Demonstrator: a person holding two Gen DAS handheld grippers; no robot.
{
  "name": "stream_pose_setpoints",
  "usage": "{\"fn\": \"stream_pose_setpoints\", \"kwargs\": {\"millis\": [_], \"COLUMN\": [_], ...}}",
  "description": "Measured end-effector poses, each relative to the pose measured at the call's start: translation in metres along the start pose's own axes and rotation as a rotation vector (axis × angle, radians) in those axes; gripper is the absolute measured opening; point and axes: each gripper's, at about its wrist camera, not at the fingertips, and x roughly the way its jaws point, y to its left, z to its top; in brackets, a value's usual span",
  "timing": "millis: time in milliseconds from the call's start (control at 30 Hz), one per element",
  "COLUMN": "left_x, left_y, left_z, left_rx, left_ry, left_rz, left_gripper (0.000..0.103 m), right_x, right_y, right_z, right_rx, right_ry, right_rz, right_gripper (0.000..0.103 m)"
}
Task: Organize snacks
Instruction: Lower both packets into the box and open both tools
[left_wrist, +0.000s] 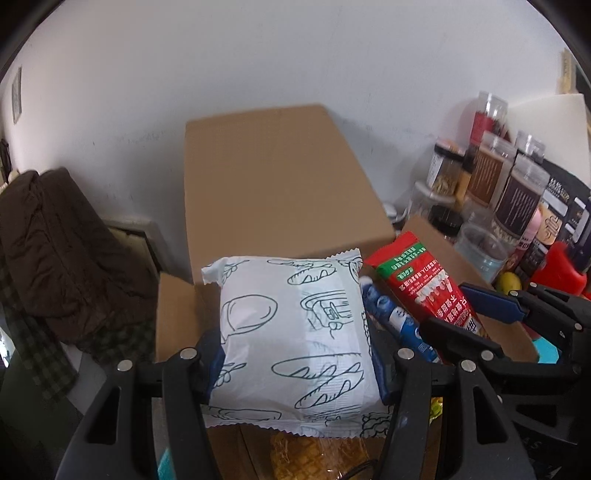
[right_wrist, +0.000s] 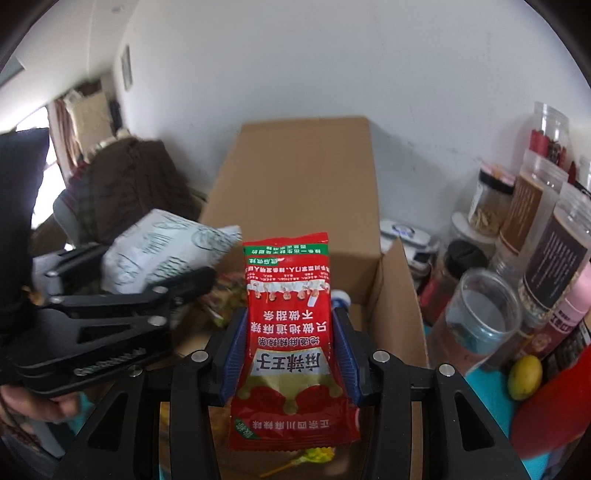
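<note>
Left hand-held gripper (left_wrist: 297, 354): pinching a white bread packet (left_wrist: 295, 339) by its sides, held above the open cardboard box (left_wrist: 280, 184).
Right hand-held gripper (right_wrist: 290, 354): clamped on a red snack packet (right_wrist: 291, 332), upright over the same box, just beside the left one.
Box: flaps open, tall back flap against the wall; more wrapped snacks lie inside.
Surface (right_wrist: 491, 398): teal, crowded on the right with clear jars (right_wrist: 543, 243), a yellow fruit (right_wrist: 524, 376).
Room: plain white wall (right_wrist: 332, 74); brown coat (left_wrist: 55, 251) heaped to the left.
</note>
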Motion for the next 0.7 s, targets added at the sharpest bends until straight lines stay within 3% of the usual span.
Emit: {"fn": "stream_pose_setpoints", "kwargs": {"millis": [267,700], "left_x": [0.030,0.039], "left_y": [-0.005,-0.011], "left_z": [-0.009,-0.012], "left_rx": [0.013,0.017], "left_ry": [0.121,0.190], "left_rz": [0.036,0.068], "left_gripper": [0.059,0.060], "right_x": [0.021,0.040], "right_y": [-0.002,-0.007], "right_z": [-0.010,-0.017], "right_rx": [0.012,0.008], "right_ry": [0.081,0.151], "right_rz": [-0.032,-0.082], "right_gripper": [0.045,0.046]}}
